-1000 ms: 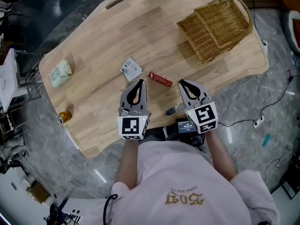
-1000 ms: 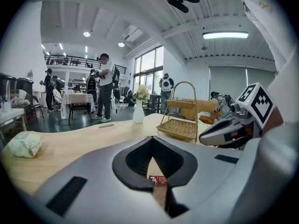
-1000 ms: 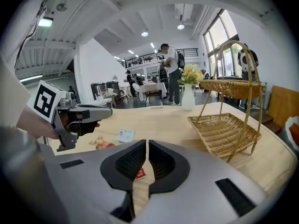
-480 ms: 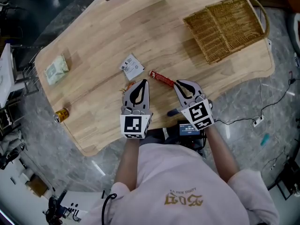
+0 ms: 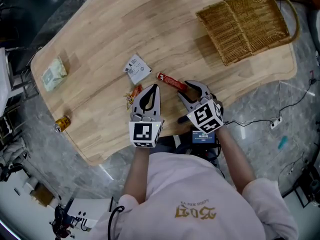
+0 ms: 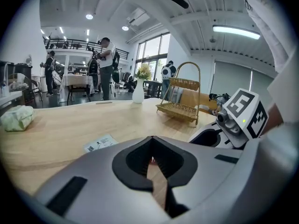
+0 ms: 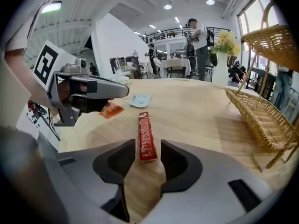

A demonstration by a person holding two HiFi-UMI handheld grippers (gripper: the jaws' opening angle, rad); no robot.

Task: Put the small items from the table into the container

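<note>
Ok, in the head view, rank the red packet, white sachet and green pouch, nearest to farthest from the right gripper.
1. Red packet, its end between the opening jaws of the right gripper.
2. White sachet, further left.
3. Green pouch, at the far left.

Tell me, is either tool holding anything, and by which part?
Nothing is held. The right tool is opening its jaws, one end of the red packet loose between them; the left tool is shut, empty.

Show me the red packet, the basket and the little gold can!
red packet (image 7: 146,139), right gripper view, middle of its printed face
basket (image 5: 250,21), head view, bare woven floor
gold can (image 5: 62,124), head view, middle of its side
</note>
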